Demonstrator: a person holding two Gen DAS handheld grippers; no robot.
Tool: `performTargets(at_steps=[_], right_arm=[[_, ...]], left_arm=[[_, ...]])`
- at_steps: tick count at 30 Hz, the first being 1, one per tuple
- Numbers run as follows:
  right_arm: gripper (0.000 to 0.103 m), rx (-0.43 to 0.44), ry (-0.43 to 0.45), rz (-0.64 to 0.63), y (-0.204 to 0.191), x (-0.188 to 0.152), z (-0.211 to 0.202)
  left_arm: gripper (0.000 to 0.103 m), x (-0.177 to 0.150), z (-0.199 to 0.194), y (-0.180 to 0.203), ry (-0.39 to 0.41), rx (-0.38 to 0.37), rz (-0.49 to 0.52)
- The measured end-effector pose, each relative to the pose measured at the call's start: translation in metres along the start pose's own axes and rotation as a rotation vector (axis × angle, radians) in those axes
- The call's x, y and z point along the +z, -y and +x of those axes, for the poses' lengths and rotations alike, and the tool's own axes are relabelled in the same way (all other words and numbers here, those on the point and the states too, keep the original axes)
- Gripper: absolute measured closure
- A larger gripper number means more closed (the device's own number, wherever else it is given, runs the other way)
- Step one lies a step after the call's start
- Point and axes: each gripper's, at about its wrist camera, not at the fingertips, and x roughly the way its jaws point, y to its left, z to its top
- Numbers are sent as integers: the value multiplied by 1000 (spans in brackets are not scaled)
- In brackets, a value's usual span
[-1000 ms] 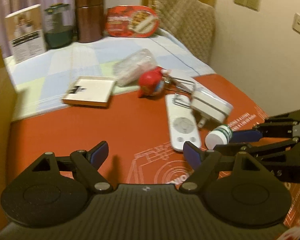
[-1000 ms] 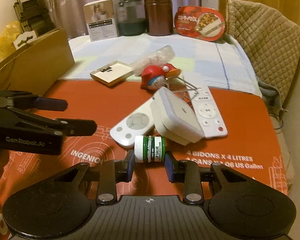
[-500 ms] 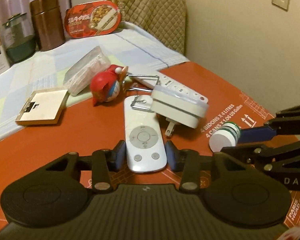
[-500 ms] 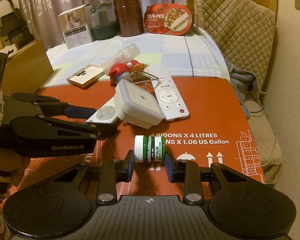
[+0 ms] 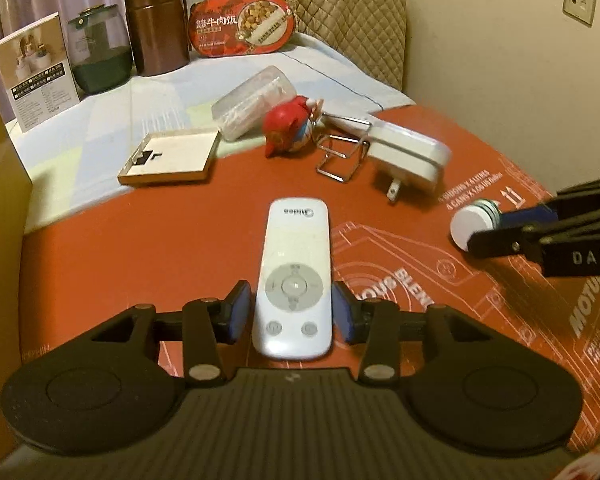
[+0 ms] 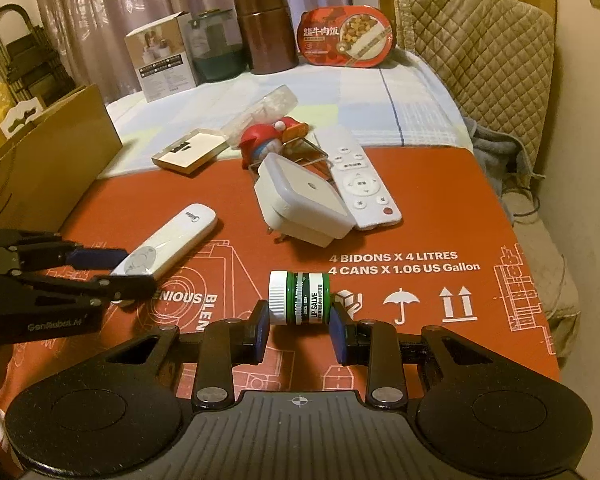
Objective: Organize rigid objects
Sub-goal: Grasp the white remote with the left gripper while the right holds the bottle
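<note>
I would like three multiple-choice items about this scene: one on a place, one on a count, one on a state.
1. Where does the flat gold-edged box lie?
A. at the edge where the red mat meets the cloth
B. inside the cardboard box
C. on top of the white plug adapter

2. How many white remote controls are in the right wrist view?
A. one
B. two
C. four

3. What is the state of the right gripper?
A. wide open over bare mat
B. shut on the lip salve jar
C. out of view

Answers:
1 A, it straddles the red mat and the cloth.
2 B, the Midea remote and the wider remote.
3 B, its pads press both ends of the lip salve jar.
</note>
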Motion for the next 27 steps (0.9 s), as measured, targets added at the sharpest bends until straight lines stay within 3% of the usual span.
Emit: performTargets(at_steps=[11, 15, 27], right_arm=[[75, -11, 10, 17, 1, 2, -1], [75, -11, 12, 18, 1, 3, -1], [75, -26, 38, 2, -9, 9, -19]], left_arm=[[63, 7, 16, 1, 21, -14, 30], [67, 8, 16, 1, 11, -11, 12], [67, 11, -18, 0, 27, 23, 6]])
